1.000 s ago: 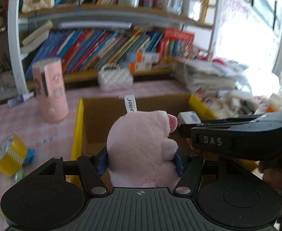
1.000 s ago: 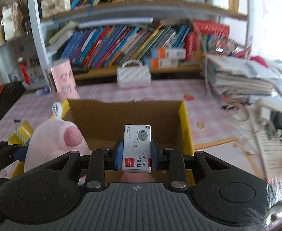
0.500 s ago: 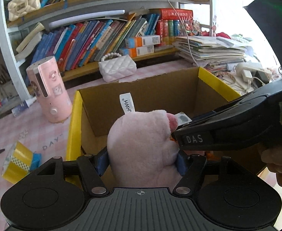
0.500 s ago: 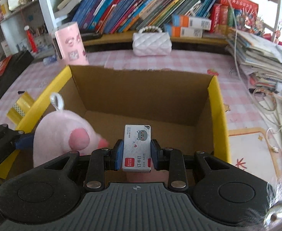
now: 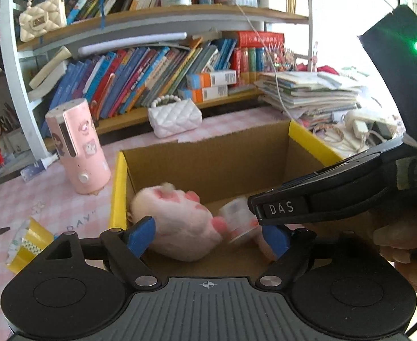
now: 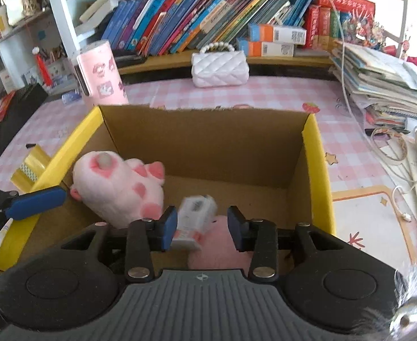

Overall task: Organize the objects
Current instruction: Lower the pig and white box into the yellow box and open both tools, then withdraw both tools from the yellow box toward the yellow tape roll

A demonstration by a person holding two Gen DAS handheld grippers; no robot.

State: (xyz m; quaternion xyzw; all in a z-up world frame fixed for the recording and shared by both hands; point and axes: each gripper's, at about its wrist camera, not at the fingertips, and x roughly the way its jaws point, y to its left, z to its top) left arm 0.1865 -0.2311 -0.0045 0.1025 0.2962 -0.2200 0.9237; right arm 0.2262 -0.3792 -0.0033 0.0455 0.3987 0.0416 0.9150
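Right wrist view: right gripper (image 6: 202, 225) is opening, small box (image 6: 194, 221) loose between its pads; left gripper (image 5: 207, 236) is opening too, plush (image 5: 177, 221) lying inside the cardboard box (image 6: 208, 145).

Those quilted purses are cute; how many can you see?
2: a white purse on the pink table before the lower bookshelf, and a cream purse on the upper shelf. Clutter may hide others.
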